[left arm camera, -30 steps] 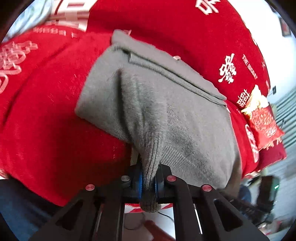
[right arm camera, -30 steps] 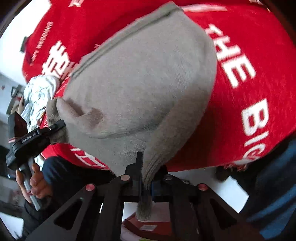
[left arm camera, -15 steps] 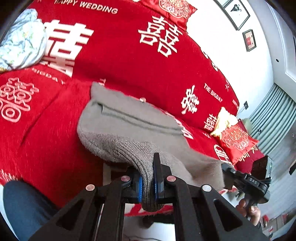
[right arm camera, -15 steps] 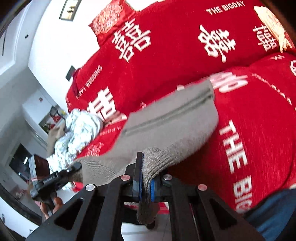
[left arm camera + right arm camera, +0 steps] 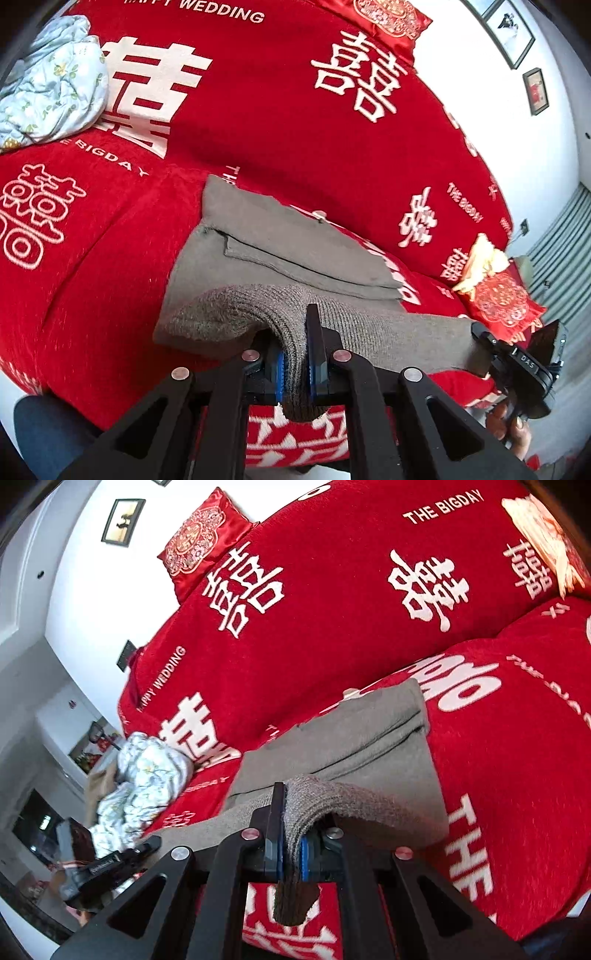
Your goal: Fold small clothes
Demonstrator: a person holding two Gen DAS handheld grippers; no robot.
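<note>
A grey knitted garment [image 5: 295,254] lies partly folded on the seat of a red sofa [image 5: 277,122]. My left gripper [image 5: 295,365] is shut on its near ribbed hem at one corner. My right gripper [image 5: 291,845] is shut on the other corner of the same hem; the garment also shows in the right wrist view [image 5: 354,738]. The hem is stretched taut between the two grippers at the sofa's front edge. Each gripper shows in the other's view: the right one at the lower right of the left wrist view [image 5: 480,339], the left one at the lower left of the right wrist view [image 5: 147,845].
A crumpled pale floral cloth [image 5: 48,85] lies on the sofa to the left, also in the right wrist view [image 5: 144,786]. Red embroidered cushions sit at the sofa's top [image 5: 199,542] and right end [image 5: 498,299]. Framed pictures [image 5: 513,33] hang on the white wall.
Both grippers have pulled the hem back toward the sofa's front edge and lowered it; the garment, draped over itself a second ago, now lies flatter with the hem stretched between them.
</note>
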